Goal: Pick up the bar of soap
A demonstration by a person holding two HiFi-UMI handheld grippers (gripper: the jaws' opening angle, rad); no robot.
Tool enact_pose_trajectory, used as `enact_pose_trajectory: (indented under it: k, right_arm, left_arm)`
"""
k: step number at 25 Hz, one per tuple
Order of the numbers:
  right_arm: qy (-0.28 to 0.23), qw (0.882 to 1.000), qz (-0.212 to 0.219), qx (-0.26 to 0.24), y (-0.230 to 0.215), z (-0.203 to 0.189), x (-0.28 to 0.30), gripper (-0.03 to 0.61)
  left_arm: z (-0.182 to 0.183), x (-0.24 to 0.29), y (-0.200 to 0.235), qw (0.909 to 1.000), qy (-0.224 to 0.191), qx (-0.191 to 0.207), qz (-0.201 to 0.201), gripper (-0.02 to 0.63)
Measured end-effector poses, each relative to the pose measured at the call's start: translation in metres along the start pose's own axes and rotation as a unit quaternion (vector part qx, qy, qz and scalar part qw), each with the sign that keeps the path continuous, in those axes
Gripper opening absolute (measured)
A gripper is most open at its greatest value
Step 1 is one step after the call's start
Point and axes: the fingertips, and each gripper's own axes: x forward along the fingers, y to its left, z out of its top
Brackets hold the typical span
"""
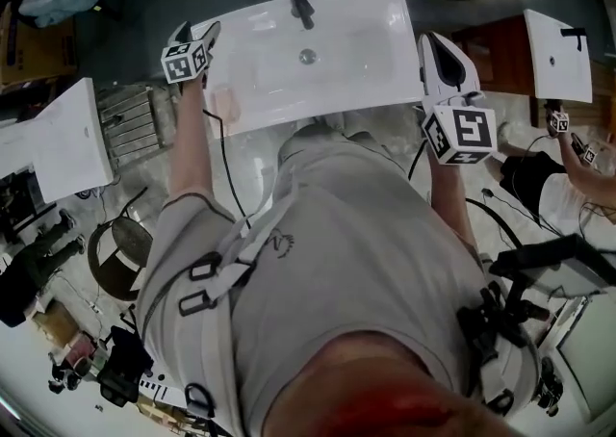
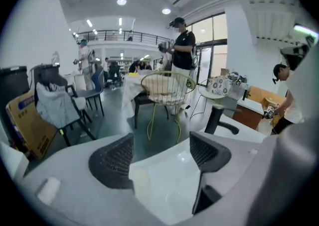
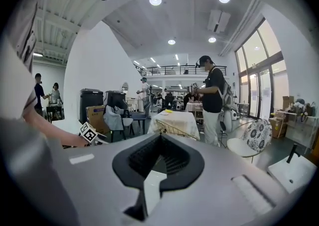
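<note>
1. Head view: a white glossy rectangular sink counter (image 1: 375,79) has its front edge against the person's grey shirt, and grey floor shows past both sides.
2. A pale pink bar of soap (image 1: 224,103) lies on the left ledge, near the front edge.
3. Just beyond it, the left tool (image 1: 197,33) hovers with its jaws wide and empty.
4. At the right edge, the right tool (image 1: 431,40) has its jaws closed together, holding nothing.
5. A black faucet (image 1: 300,7) stands at the far rim.
</note>
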Motion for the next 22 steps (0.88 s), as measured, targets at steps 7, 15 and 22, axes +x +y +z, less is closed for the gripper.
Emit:
enact_pose_trajectory:
  k: [7, 15, 22]
  right_arm:
    - [-0.058, 0.996, 0.06, -0.027, 0.025, 0.043, 0.053, 0.002]
    - [-0.122, 0.987, 0.079, -0.062, 0.036, 0.112, 0.088, 0.002]
    - [-0.12, 0.987, 0.093, -0.062, 0.045, 0.108, 0.093, 0.002]
  left_arm:
    - [0.143, -0.107, -0.039, 0.9766, -0.205, 0.061, 0.021, 0.357]
    - [0.23, -0.251, -0.06, 0.9218, -0.374, 0.08, 0.063, 0.356]
    - [0.241, -0.273, -0.074, 0.9118, -0.398, 0.084, 0.058, 0.354]
